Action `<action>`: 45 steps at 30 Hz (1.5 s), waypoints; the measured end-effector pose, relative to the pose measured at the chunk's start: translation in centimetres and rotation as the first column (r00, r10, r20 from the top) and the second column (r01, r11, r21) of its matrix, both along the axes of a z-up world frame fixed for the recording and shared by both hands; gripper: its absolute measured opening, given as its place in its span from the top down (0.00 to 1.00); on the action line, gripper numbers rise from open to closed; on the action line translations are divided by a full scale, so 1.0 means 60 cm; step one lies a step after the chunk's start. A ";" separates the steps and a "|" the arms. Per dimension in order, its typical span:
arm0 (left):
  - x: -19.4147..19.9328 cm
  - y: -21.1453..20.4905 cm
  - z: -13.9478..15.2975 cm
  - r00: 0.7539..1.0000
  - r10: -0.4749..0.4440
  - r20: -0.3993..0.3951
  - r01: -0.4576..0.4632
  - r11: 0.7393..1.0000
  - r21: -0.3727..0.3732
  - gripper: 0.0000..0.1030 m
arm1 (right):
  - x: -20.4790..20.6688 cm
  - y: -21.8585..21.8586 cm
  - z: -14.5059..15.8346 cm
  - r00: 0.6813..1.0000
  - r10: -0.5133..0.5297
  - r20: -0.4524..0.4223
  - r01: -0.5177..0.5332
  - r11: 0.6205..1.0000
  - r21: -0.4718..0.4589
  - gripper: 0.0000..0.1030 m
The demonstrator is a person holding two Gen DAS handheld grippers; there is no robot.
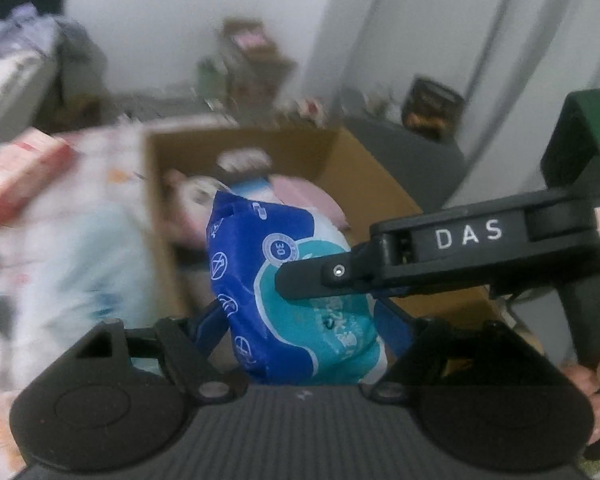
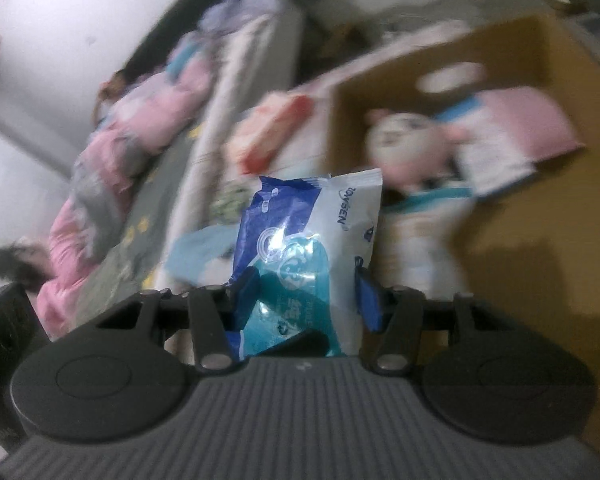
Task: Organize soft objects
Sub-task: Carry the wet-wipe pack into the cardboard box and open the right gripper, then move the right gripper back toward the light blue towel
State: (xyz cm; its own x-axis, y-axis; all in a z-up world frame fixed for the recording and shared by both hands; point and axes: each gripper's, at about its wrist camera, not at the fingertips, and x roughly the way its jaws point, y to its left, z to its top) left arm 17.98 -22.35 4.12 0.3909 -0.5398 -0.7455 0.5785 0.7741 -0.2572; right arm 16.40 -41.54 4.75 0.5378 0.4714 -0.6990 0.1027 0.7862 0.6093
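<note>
A soft blue, teal and white wipes pack (image 1: 284, 280) is held between both grippers in front of an open cardboard box (image 1: 364, 168). My left gripper (image 1: 304, 320) is shut on its lower part. My right gripper (image 2: 306, 292) is shut on the same pack (image 2: 312, 248); its black finger (image 1: 308, 280) crosses the pack from the right in the left wrist view. Inside the box lie a white and pink plush doll (image 2: 404, 144) and a pink soft item (image 2: 532, 120).
A red and white packet (image 1: 16, 176) lies left of the box on a pale patterned cloth (image 1: 80, 240). A bed with pink bedding (image 2: 112, 168) stretches at left. Cluttered shelves (image 1: 252, 64) and a grey curtain (image 1: 480, 40) stand behind. Both views are motion-blurred.
</note>
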 end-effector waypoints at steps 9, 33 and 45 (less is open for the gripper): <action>0.058 -0.127 -0.075 0.992 -0.087 -0.096 0.094 0.993 0.073 0.22 | 0.046 -0.105 -0.074 0.995 -0.071 -0.075 0.063 0.992 -0.108 0.50; 0.037 -0.069 -0.049 0.997 -0.064 -0.043 0.069 0.989 0.130 0.21 | 0.034 -0.126 -0.102 0.994 -0.106 -0.012 0.103 0.987 -0.125 0.52; -0.060 0.137 0.019 0.992 0.069 0.107 -0.072 0.997 0.022 0.17 | -0.055 -0.020 0.012 0.989 0.003 0.145 -0.008 0.999 0.036 0.50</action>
State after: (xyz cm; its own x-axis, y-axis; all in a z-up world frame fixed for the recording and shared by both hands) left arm 14.38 -14.15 5.24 0.5050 -0.4890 -0.7112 0.5449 0.8197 -0.1766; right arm 13.11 -42.73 5.47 0.6296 0.4984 -0.5960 0.0071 0.7634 0.6459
